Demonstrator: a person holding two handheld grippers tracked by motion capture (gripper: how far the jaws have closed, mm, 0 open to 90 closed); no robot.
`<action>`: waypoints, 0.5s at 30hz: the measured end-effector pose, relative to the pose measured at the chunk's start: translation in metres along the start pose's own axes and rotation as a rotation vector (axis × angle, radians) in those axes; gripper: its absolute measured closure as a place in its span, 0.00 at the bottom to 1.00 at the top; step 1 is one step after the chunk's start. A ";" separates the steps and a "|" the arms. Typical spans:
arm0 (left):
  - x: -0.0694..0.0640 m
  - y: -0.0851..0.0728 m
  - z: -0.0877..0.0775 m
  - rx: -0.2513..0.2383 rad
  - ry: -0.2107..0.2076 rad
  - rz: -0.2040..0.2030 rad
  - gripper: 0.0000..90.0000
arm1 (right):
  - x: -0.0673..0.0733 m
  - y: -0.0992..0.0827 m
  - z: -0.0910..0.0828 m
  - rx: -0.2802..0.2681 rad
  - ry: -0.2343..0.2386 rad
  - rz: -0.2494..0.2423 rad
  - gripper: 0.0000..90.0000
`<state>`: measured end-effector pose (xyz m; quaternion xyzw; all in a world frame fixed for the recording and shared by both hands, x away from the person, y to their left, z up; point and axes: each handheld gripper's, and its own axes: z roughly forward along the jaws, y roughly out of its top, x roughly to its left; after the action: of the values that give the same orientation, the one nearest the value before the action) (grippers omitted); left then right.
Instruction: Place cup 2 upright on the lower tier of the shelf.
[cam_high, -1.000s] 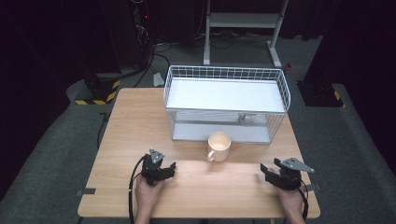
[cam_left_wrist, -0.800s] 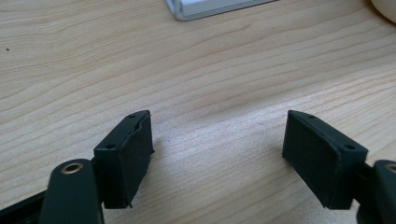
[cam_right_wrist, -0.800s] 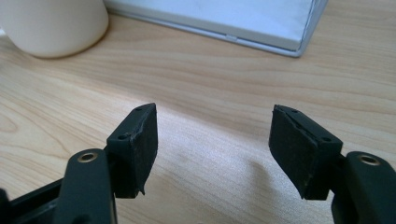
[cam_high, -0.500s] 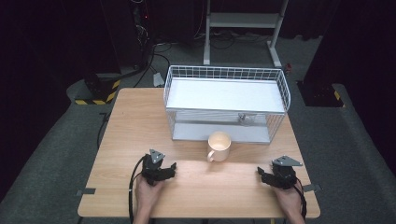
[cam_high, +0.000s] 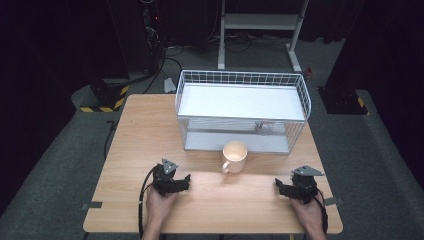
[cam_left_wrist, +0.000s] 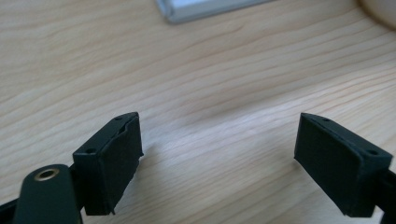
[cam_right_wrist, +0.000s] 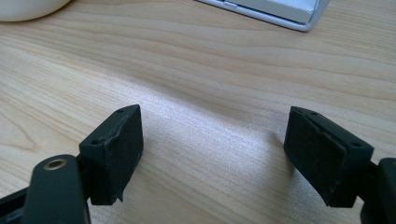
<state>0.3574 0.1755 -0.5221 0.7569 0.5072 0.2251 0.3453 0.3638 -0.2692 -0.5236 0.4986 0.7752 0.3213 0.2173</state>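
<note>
A cream mug (cam_high: 235, 156) stands upright on the wooden table (cam_high: 145, 130), just in front of a white wire basket (cam_high: 242, 109). My left gripper (cam_high: 186, 180) rests on the table near the front edge, left of the mug; its jaws have just been opening and stand open with nothing between them (cam_left_wrist: 217, 158). My right gripper (cam_high: 278, 186) sits at the front right, pointing left toward the mug; its jaws have just been opening too, and they frame only bare wood (cam_right_wrist: 212, 154). The mug's edge (cam_right_wrist: 28, 9) shows at the top left of the right gripper view.
The basket's metal base edge (cam_left_wrist: 205, 9) lies ahead of the left gripper and shows again (cam_right_wrist: 275, 11) ahead of the right one. A small metal clip (cam_high: 260, 127) hangs on the basket's front. Black cables (cam_high: 145, 195) trail off the table's front edge.
My right gripper has shifted slightly left and its jaws have spread wider. The left gripper stays in place. The mug and basket have not moved.
</note>
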 end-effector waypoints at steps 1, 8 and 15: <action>-0.001 0.001 -0.002 -0.008 -0.015 -0.004 0.17 | 0.000 0.000 0.000 0.001 -0.002 0.005 0.22; -0.012 0.011 -0.009 -0.030 -0.074 0.057 0.16 | 0.001 0.000 0.000 0.002 -0.009 0.012 0.22; -0.024 0.020 -0.007 -0.062 -0.124 0.058 0.16 | 0.001 0.000 0.000 0.002 -0.010 0.012 0.22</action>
<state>0.3555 0.1510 -0.5019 0.7728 0.4555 0.2033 0.3925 0.3641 -0.2684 -0.5236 0.5050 0.7715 0.3194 0.2186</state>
